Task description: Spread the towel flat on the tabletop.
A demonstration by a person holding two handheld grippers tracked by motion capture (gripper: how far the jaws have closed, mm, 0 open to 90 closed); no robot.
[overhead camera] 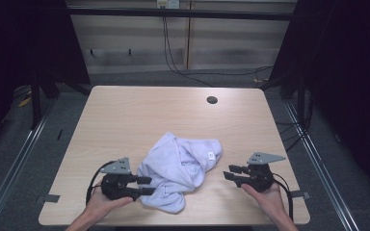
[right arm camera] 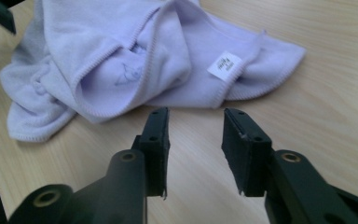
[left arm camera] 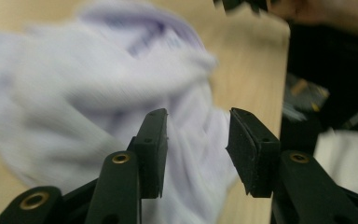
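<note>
Where the pale lilac cloth, a soft crumpled towel with stitched hems (overhead camera: 180, 169), lay bunched on the near half of the light wooden table (overhead camera: 139, 115), it sat between the two hand-held tools, slightly toward six o'clock from the table's centre. A small white label (right arm camera: 224, 65) was sewn on near its edge at about three o'clock, and a faint printed mark showed in one of the inner folds in the right gripper view. The folds rose in a loose heap, with one lobe trailing toward the table's near edge.

At nine o'clock from the cloth, the left gripper (overhead camera: 143, 185) pointed toward it, its tips just beside the fabric's near-left lobe. In the left gripper view, which was blurred, its jaws stood apart at a middling gap with the cloth lying behind and below them; nothing was pinched between the pads, and I could not tell whether a tip brushed the fabric.

At three o'clock from the cloth, the right gripper (overhead camera: 231, 173) pointed back toward it and stood clear of it, with bare wood between. Its jaws were likewise part open, empty, with the table grain showing through the gap.

A round dark grommet hole (overhead camera: 212, 100) sat in the tabletop toward one o'clock, well apart from the cloth.
</note>
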